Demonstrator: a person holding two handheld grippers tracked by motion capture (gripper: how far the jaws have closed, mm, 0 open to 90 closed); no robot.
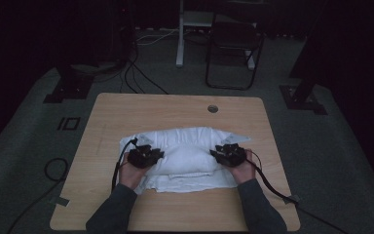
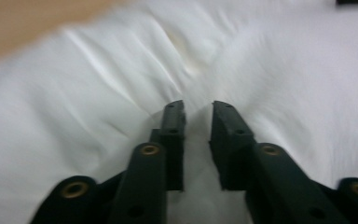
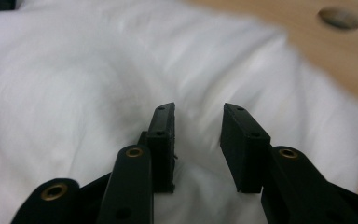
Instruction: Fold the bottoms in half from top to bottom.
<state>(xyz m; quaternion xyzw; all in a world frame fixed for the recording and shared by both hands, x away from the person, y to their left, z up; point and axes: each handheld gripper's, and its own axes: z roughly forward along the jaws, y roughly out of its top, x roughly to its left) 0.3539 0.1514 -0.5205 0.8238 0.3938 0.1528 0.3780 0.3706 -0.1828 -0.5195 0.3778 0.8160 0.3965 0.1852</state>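
Observation:
A white cloth (image 1: 185, 141), folded into a thick bundle, lies across the middle of the wooden table (image 1: 126, 109). My left gripper (image 1: 160, 155) rests at the bundle's left end, pointing inward. In the left gripper view its jaws (image 2: 198, 109) stand a narrow gap apart over the cloth (image 2: 98, 93), and white fabric shows between them. My right gripper (image 1: 214, 154) sits at the bundle's right end, also pointing inward. Its jaws (image 3: 198, 112) are a little wider apart above the cloth (image 3: 74, 79), with nothing pinched that I can see.
A round cable hole (image 1: 213, 108) (image 3: 339, 17) sits in the table behind the cloth. Cables trail from both grippers off the table's front corners. A dark chair (image 1: 233, 44) and stand legs are on the floor beyond the table.

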